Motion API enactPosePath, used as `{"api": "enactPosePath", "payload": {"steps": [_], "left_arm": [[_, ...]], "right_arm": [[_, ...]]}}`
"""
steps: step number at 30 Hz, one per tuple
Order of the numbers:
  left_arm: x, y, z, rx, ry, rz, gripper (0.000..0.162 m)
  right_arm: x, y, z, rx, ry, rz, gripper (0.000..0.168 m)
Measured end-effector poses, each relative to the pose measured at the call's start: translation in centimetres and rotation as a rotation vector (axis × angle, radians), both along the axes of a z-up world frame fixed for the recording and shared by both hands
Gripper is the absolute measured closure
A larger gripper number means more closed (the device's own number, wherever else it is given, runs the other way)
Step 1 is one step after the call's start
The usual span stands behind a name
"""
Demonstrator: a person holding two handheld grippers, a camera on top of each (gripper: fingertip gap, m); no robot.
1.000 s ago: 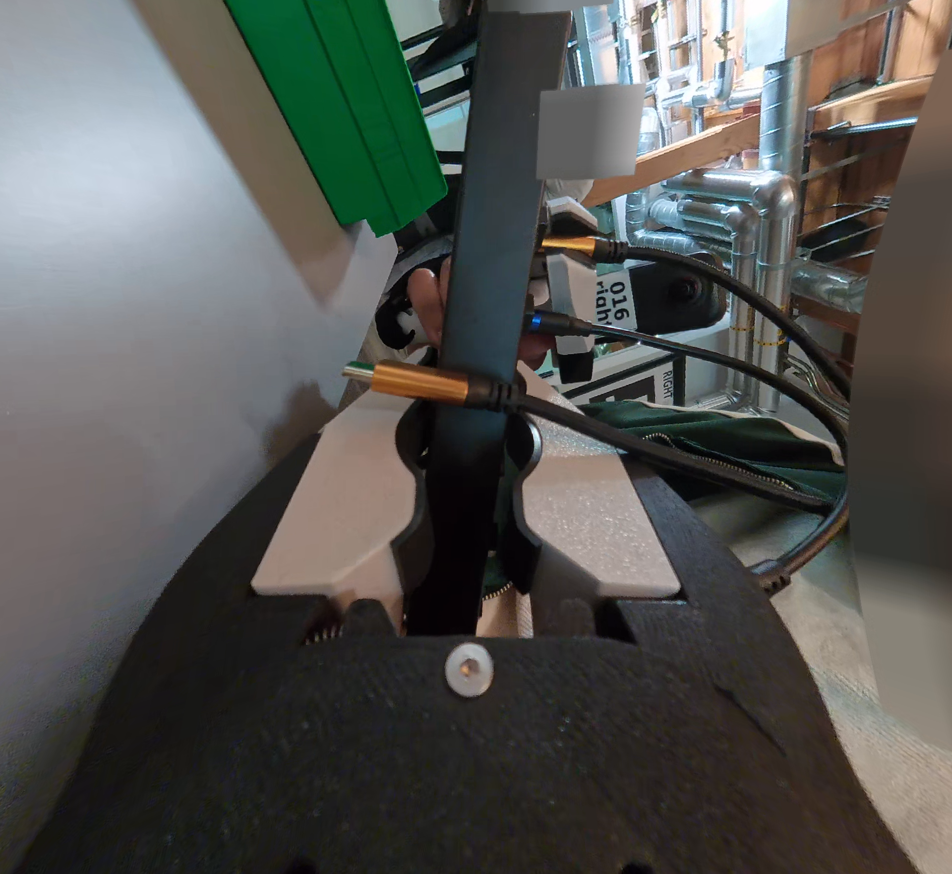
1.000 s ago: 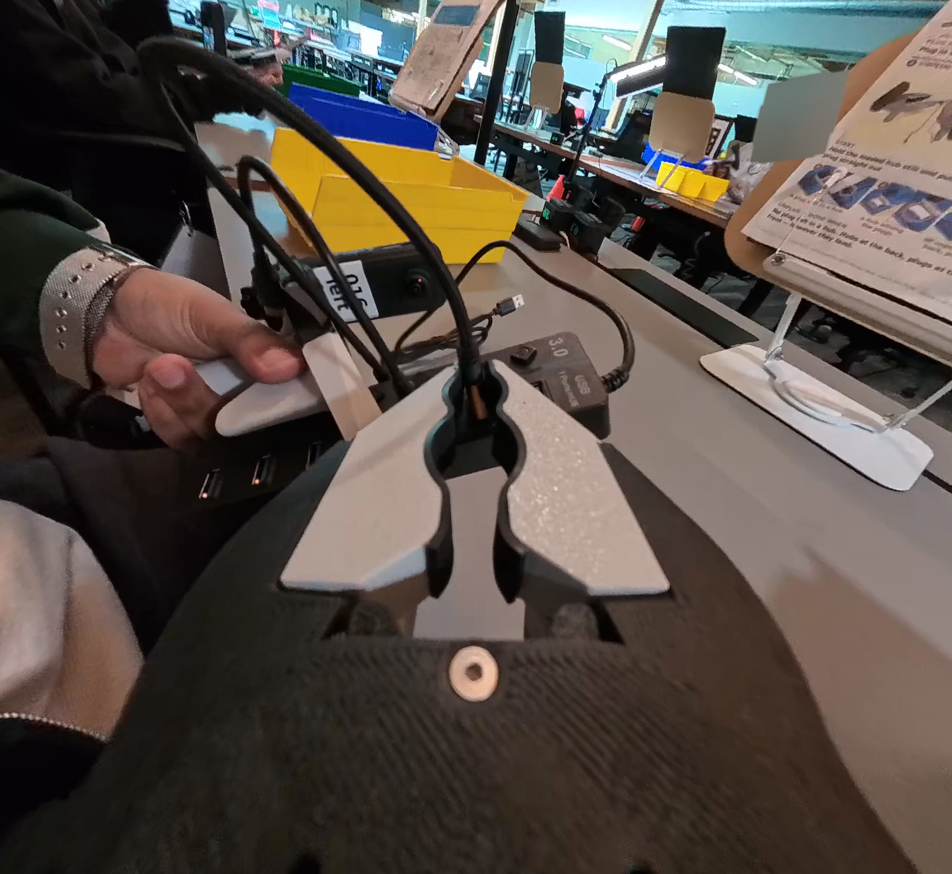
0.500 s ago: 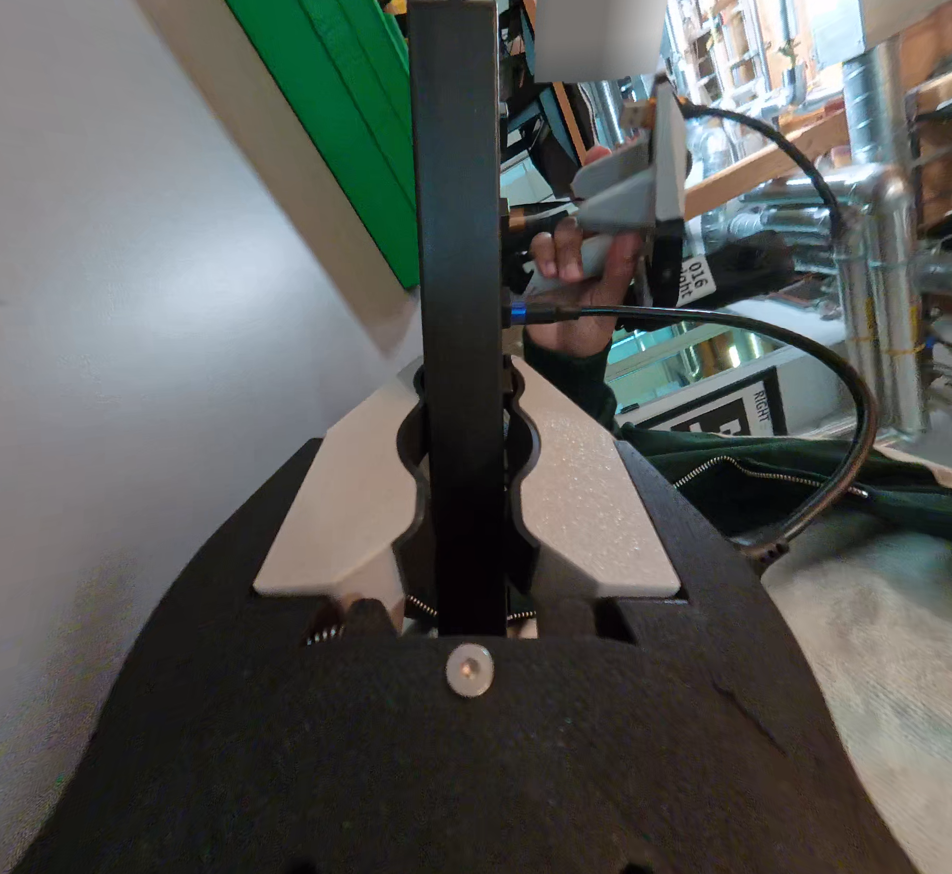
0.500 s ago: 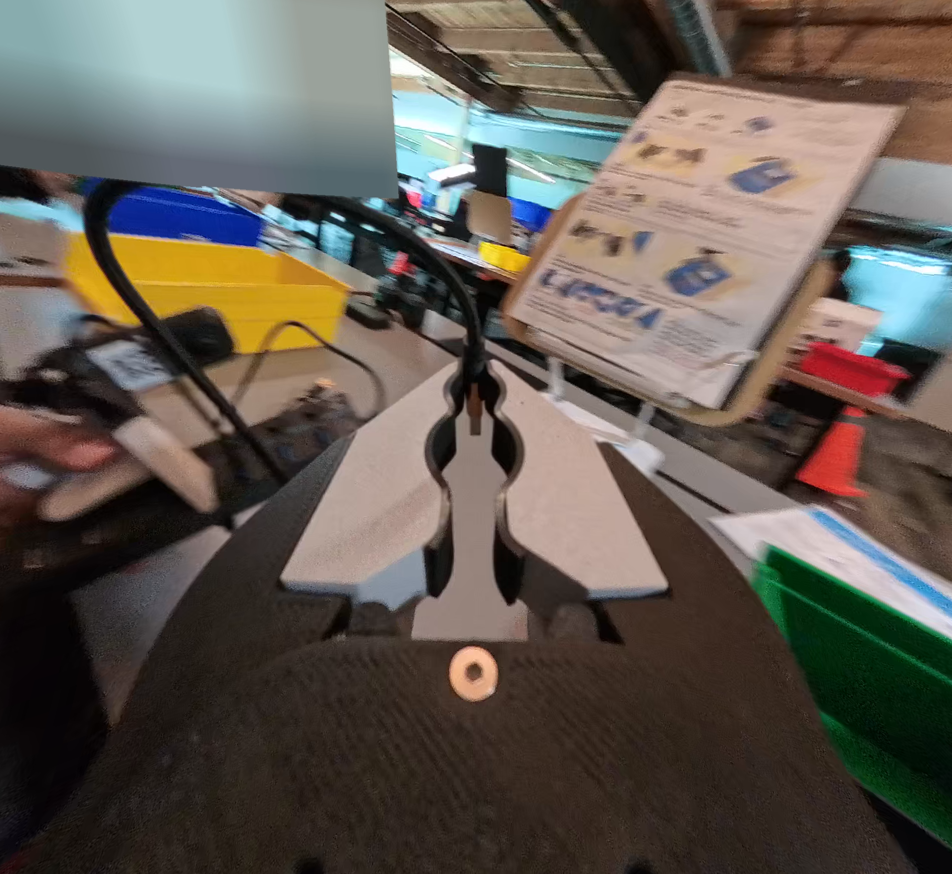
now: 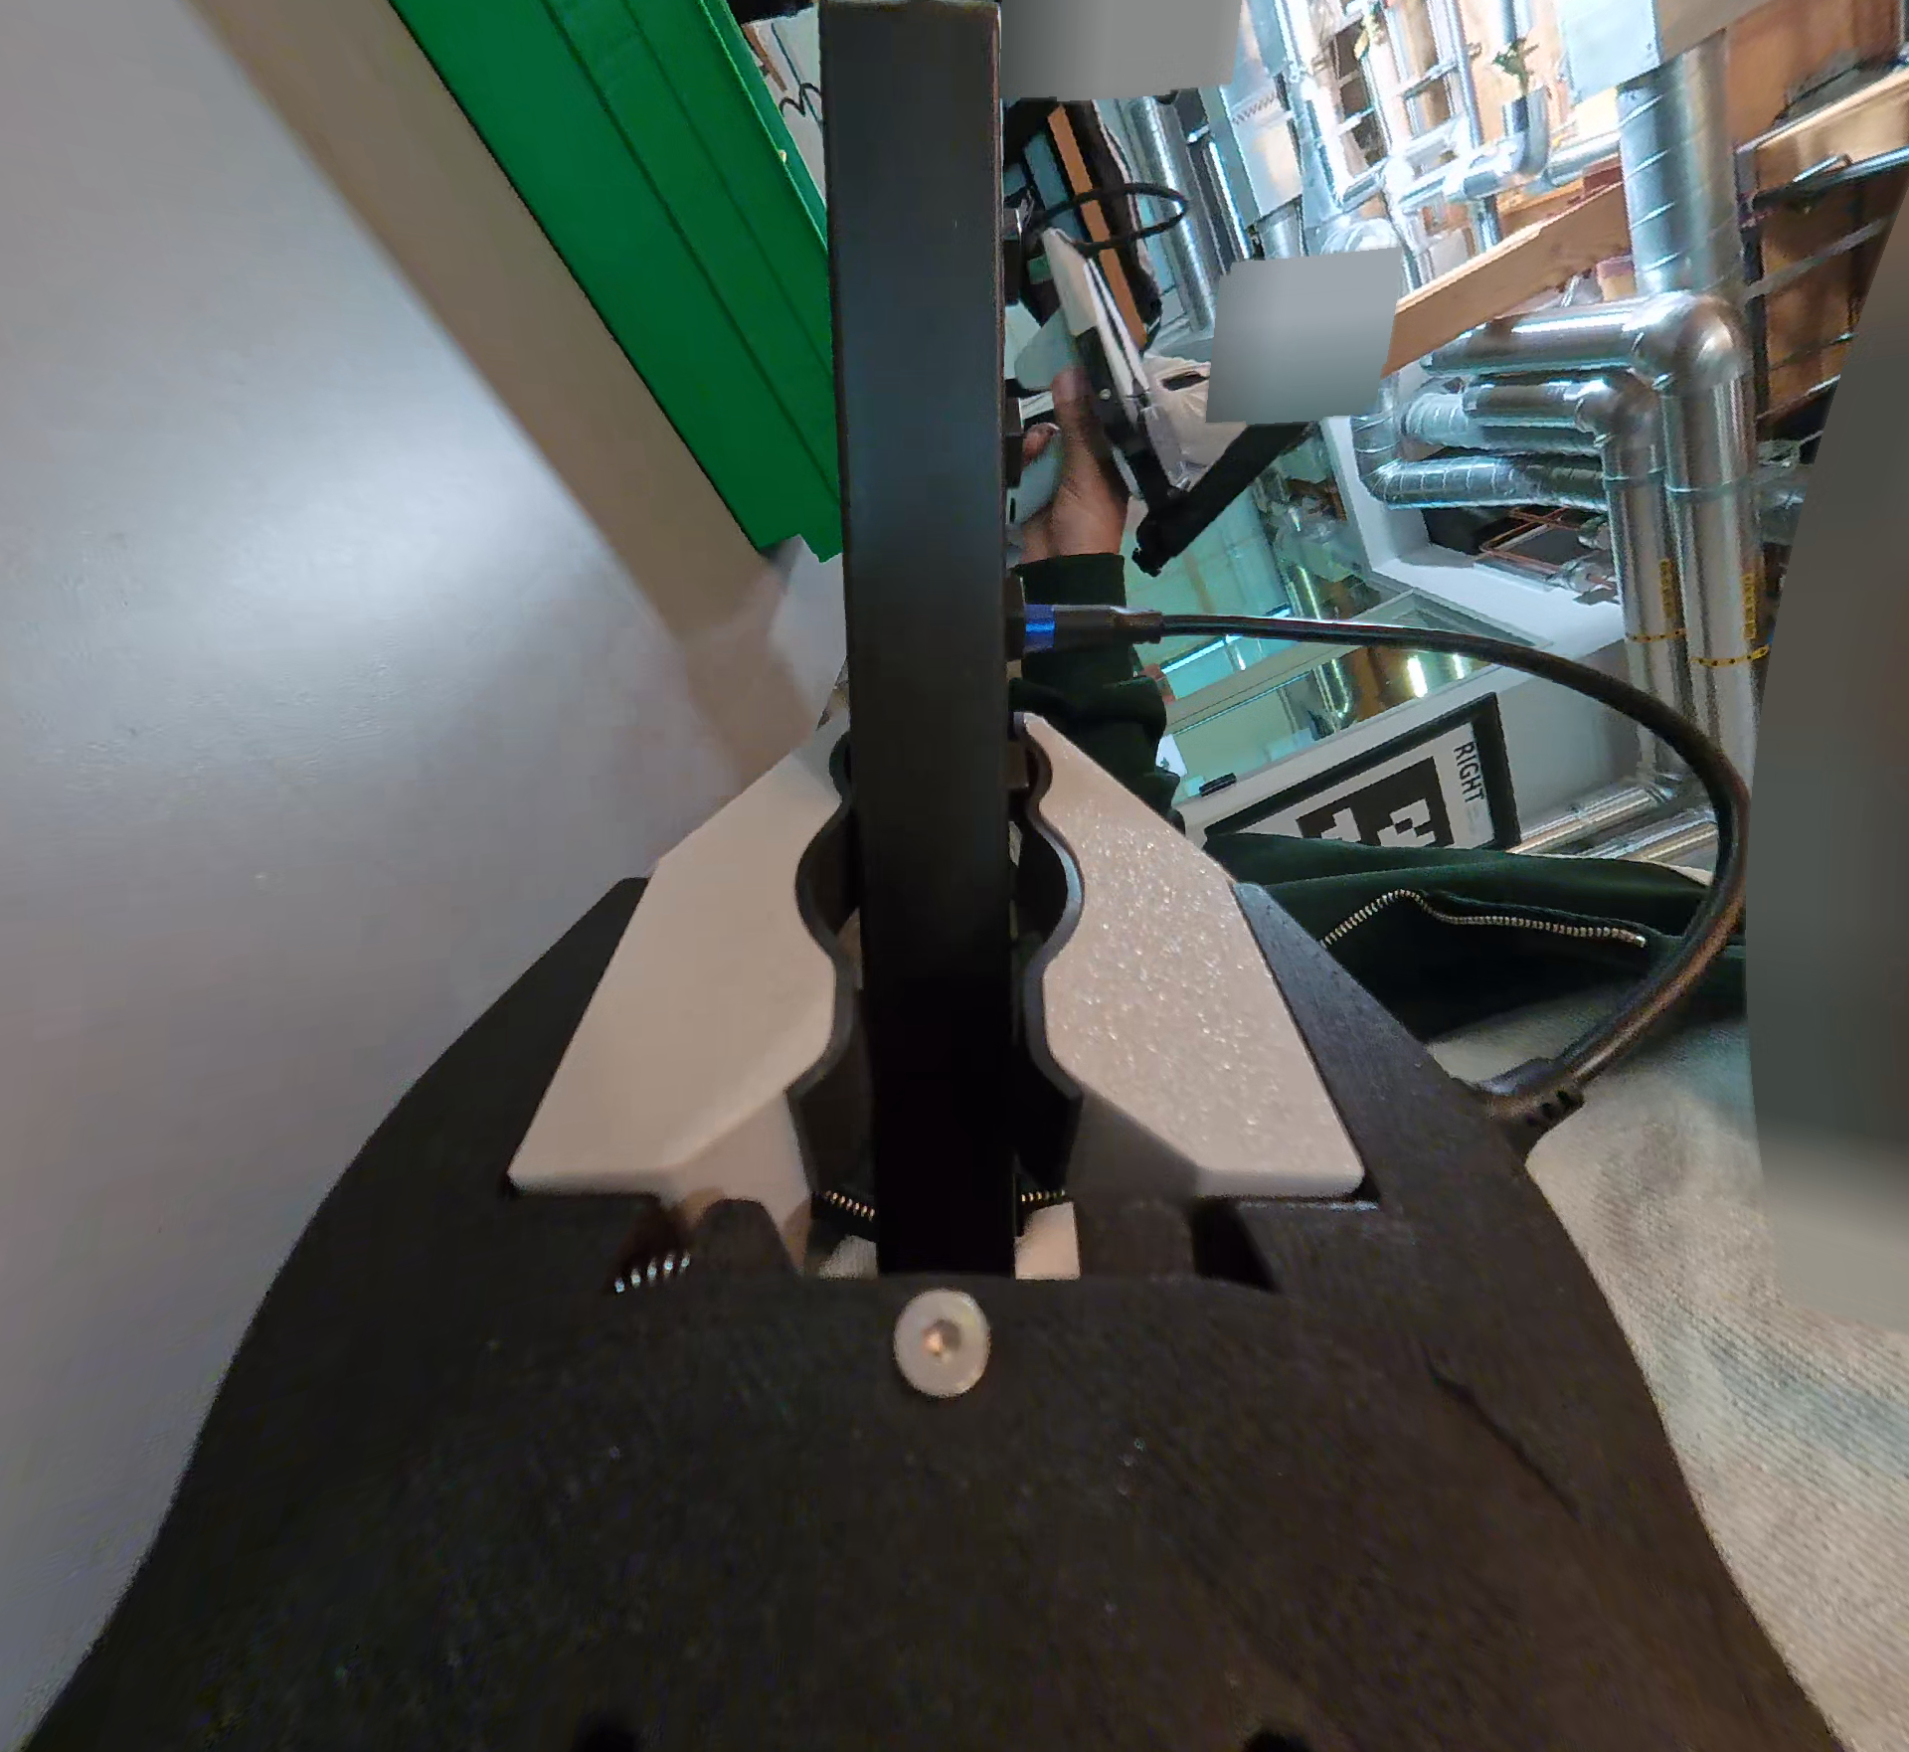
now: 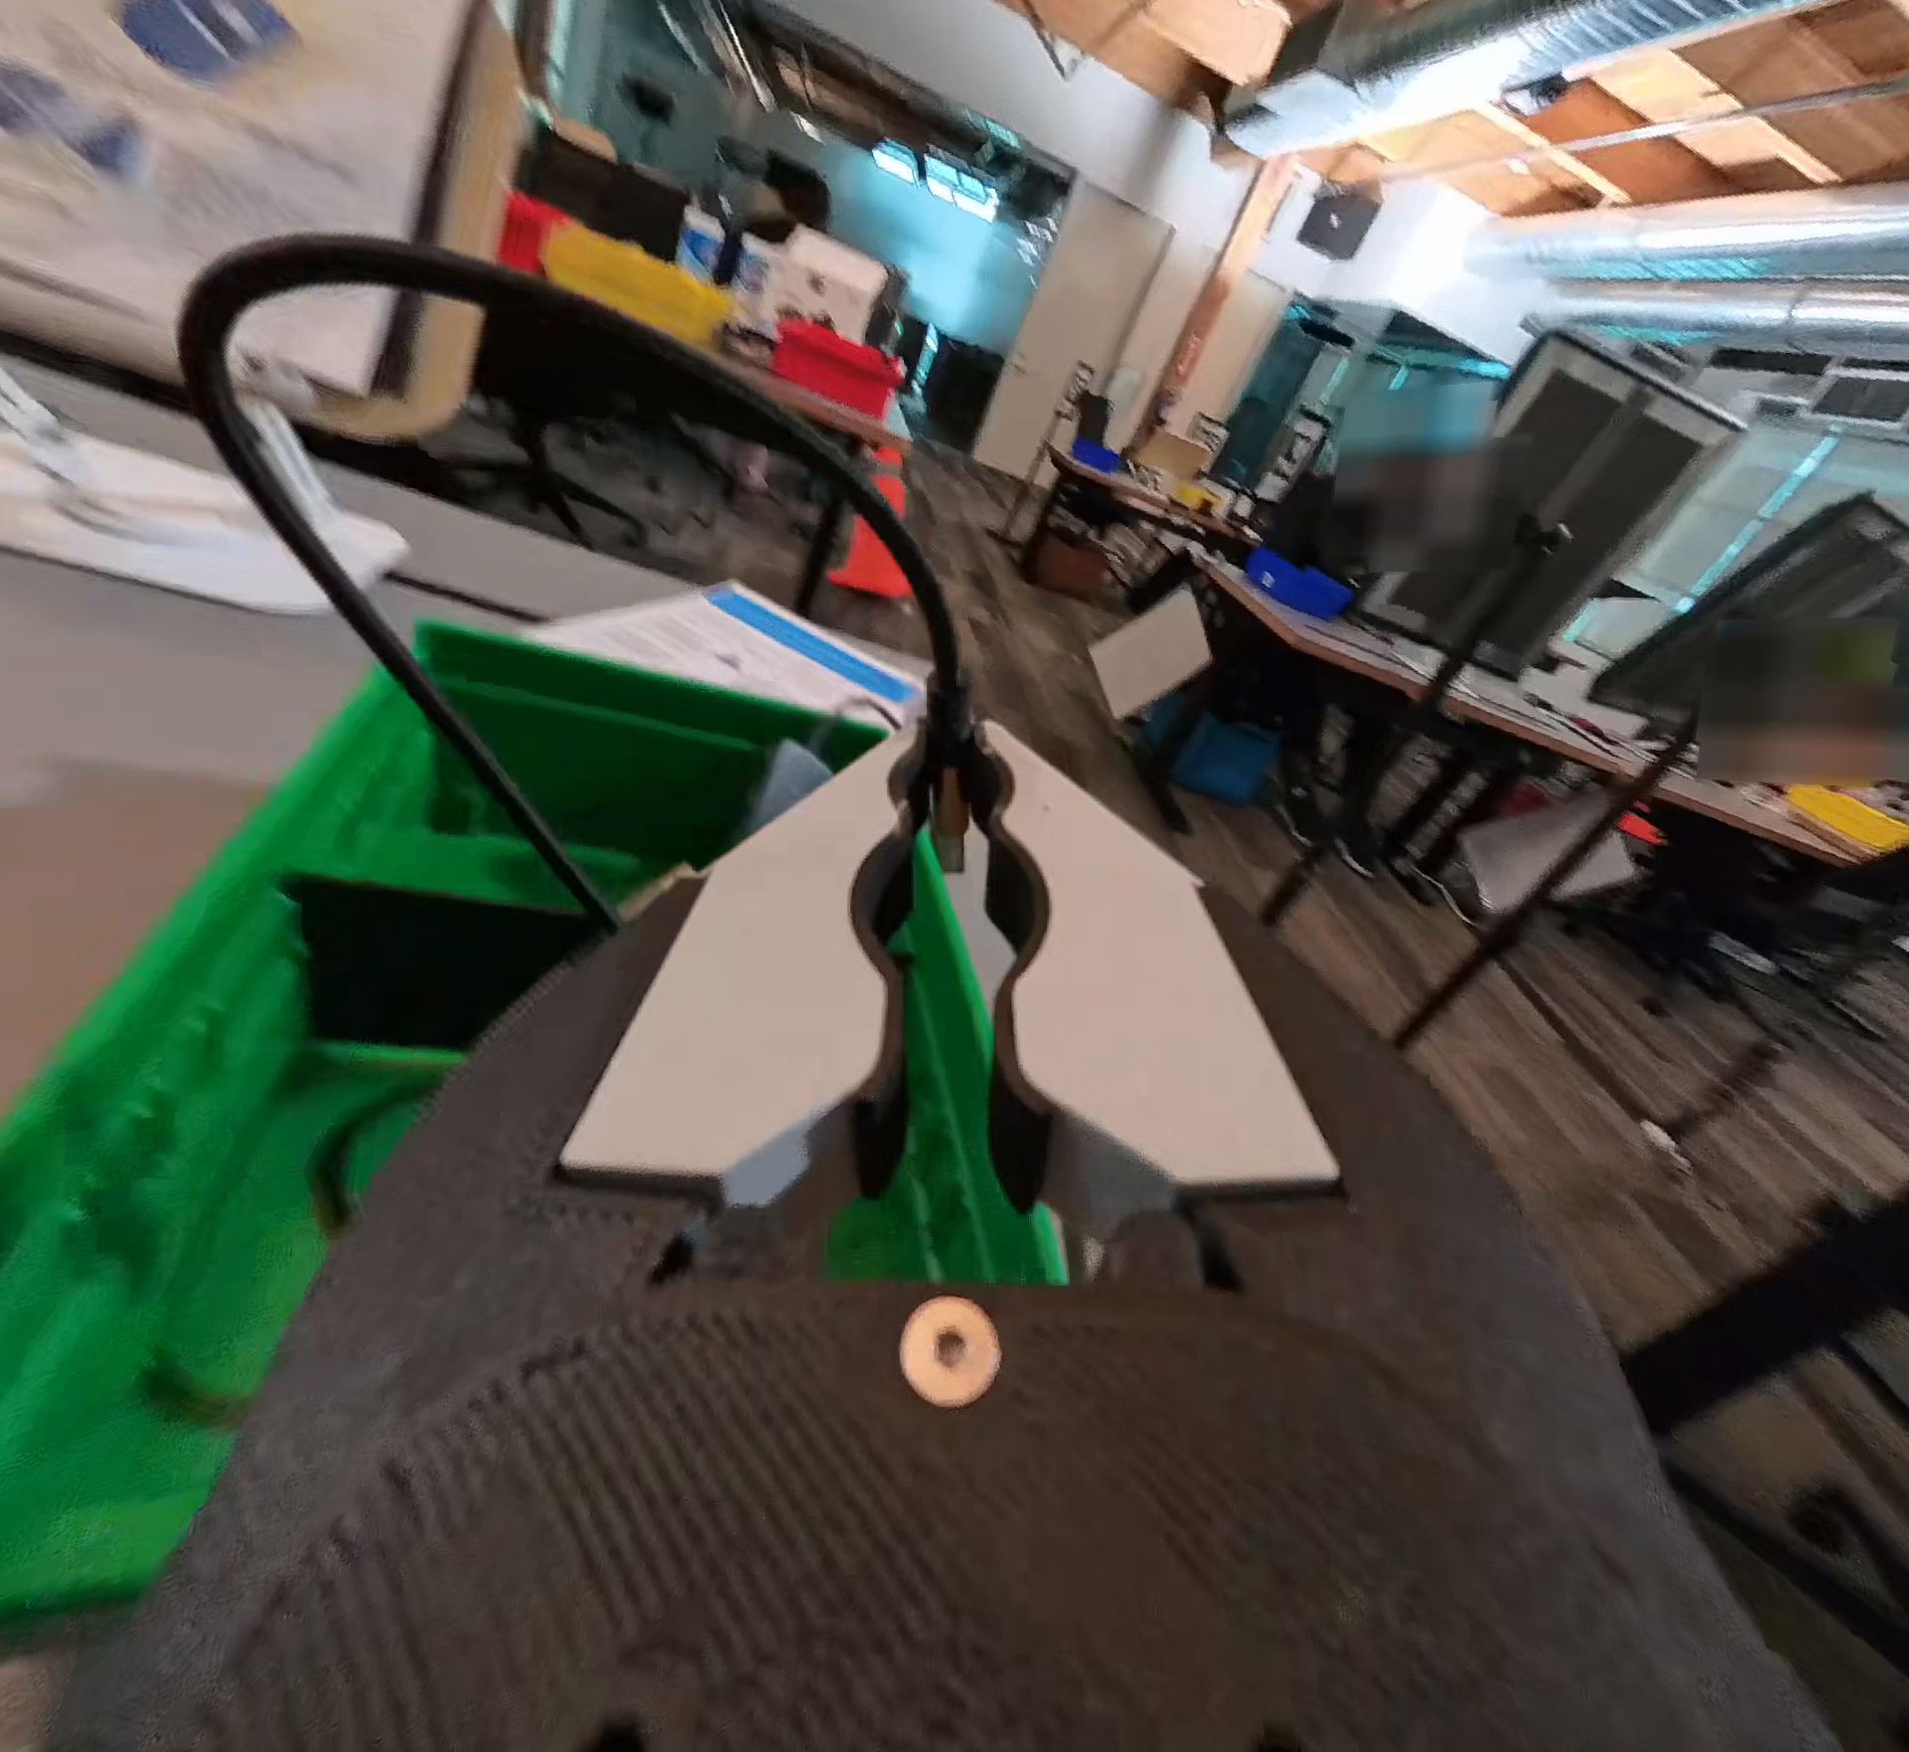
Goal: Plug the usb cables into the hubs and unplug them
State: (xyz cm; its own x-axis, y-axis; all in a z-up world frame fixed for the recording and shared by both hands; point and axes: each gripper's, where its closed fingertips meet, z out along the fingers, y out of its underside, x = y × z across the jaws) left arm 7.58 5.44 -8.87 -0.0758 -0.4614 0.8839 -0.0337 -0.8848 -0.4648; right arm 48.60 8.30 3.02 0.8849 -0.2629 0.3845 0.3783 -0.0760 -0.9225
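Note:
My left gripper (image 5: 930, 773) is shut on a long black USB hub (image 5: 914, 421) held on edge above the grey table. One black cable with a blue-ringed plug (image 5: 1064, 628) sits in the hub's right side and loops down to the right. My right gripper (image 6: 945, 773) is shut on the plug of a black USB cable (image 6: 951, 798), lifted clear of the hub; its cord (image 6: 537, 287) arcs up and left. The right gripper also shows far off in the left wrist view (image 5: 1085, 339), held by a hand.
A green bin (image 6: 496, 835) sits under the right gripper and shows as a green slab in the left wrist view (image 5: 620, 204). A printed sheet (image 6: 744, 649) lies behind the bin. A dark green sleeve (image 5: 1446, 928) and a pale cloth (image 5: 1704, 1341) lie to the right.
The right gripper pulled a gold-plugged cable out of the hub and swung it up and away to the right, over the green bin. The hub now carries only the blue-ringed plug.

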Motion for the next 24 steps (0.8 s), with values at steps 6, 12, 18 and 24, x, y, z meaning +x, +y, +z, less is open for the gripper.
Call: {"api": "enactPosePath", "payload": {"steps": [6, 12, 18, 24], "left_arm": [[0.2, 0.0, -0.5, -0.026, 0.007, -0.003, 0.138], [0.2, -0.1, -0.7, -0.048, 0.004, -0.012, 0.138], [0.0, 0.1, -1.0, -0.070, -0.001, -0.017, 0.139], [0.0, 0.2, -1.2, -0.090, -0.003, -0.017, 0.139]], "right_arm": [[-1.6, 1.4, -7.2, -0.286, -0.190, 0.151, 0.161], [-4.0, 1.7, -14.4, -0.663, 0.055, 0.238, 0.096], [-0.8, 0.8, -12.7, -0.682, 0.115, 0.039, 0.095], [-2.4, 1.2, -11.9, -0.666, 0.197, 0.051, 0.131]]}}
